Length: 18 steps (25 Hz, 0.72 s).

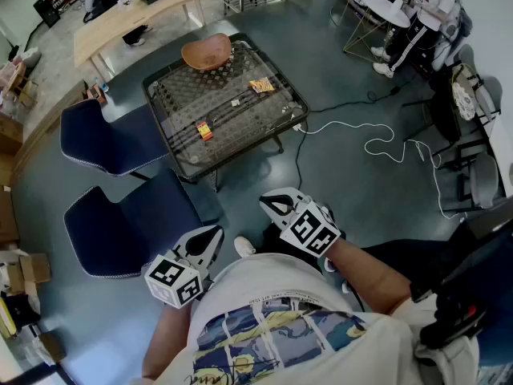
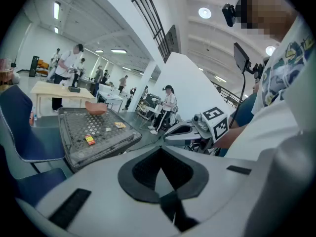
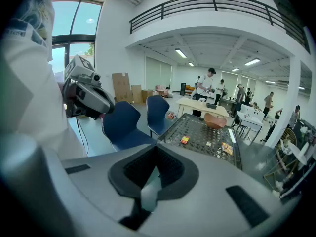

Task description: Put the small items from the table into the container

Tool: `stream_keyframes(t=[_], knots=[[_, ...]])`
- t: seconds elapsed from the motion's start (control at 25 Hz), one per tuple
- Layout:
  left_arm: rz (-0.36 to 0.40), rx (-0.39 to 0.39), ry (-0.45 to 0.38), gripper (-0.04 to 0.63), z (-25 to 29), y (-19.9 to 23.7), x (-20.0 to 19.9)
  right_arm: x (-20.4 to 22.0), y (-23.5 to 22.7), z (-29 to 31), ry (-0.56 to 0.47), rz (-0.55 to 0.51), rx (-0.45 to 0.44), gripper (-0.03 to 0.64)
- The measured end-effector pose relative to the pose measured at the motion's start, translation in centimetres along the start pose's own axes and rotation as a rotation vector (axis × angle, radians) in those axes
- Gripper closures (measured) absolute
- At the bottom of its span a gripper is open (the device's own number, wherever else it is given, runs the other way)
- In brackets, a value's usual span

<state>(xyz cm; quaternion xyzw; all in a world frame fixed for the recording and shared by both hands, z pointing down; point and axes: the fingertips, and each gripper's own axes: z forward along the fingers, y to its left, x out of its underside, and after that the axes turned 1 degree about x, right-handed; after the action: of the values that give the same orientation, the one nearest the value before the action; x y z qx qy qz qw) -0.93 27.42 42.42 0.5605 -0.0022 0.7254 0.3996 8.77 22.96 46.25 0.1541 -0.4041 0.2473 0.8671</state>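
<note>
Left gripper (image 1: 207,239) and right gripper (image 1: 278,204) are held closed and empty, well short of the mesh table (image 1: 180,95), where a red-and-yellow item (image 1: 205,130) lies far ahead, on the near side of the orange bowl (image 1: 207,52), the right gripper being judged nearer.

The person wears a white short-sleeved shirt (image 1: 272,275) with a blue, yellow and white patchwork print (image 1: 264,333) low on its front. On either side of the shirt, the left tool (image 1: 212,237) and the right tool (image 1: 272,204) are pale grey shells with black-lined jaws. Each carries a white cube (image 1: 172,281) with black square markers.
</note>
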Motion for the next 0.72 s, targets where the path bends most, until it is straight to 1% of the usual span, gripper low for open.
stream_keyframes(t=[0.12, 0.48, 0.52, 0.6, 0.72], knots=[[-0.003, 0.003, 0.003, 0.588, 0.1, -0.7, -0.3, -0.1, 0.2, -0.4, 0.002, -0.004, -0.005, 0.611], [0.012, 0.026, 0.003, 0.588, 0.7, -0.4, -0.6, 0.2, -0.4, -0.1, -0.01, 0.055, 0.0, 0.606], [0.013, 0.029, 0.003, 0.588, 0.8, -0.6, -0.6, 0.3, -0.5, -0.2, -0.009, 0.061, 0.003, 0.596], [0.018, 0.033, 0.001, 0.588, 0.9, -0.8, -0.8, 0.6, -0.7, -0.2, -0.009, 0.07, 0.013, 0.552], [0.025, 0.031, -0.021, 0.588, 0.8, -0.7, -1.4, 0.7, -1.0, -0.1, -0.006, 0.073, 0.018, 0.524]])
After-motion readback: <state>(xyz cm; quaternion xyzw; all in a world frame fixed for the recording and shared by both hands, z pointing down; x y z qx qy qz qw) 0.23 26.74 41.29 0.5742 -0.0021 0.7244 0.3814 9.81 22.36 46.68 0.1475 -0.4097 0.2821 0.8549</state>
